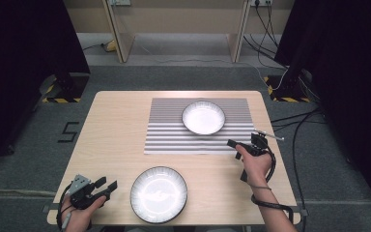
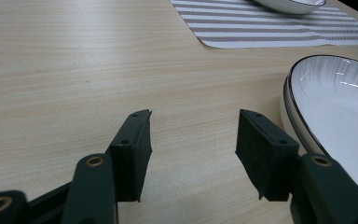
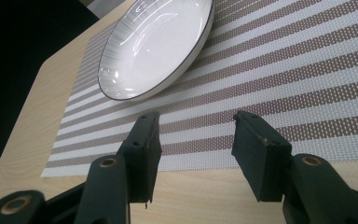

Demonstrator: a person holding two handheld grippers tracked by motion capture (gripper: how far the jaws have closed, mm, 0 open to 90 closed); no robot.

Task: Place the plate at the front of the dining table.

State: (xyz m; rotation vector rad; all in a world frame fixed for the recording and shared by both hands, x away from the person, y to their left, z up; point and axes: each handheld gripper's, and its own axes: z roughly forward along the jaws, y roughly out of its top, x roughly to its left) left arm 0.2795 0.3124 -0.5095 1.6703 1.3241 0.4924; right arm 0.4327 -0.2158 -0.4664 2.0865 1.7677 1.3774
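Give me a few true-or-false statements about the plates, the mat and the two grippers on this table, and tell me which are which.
1. The far plate sits on the striped mat. True.
2. The near plate also lies on the mat. False: it rests on the bare wooden table, near the front edge.
3. The left gripper is open and holds nothing. True.
4. The right gripper is clamped on the far plate's rim. False: it is open, apart from the plate, at the mat's edge.
5. Food lies in both plates. False: both look empty.
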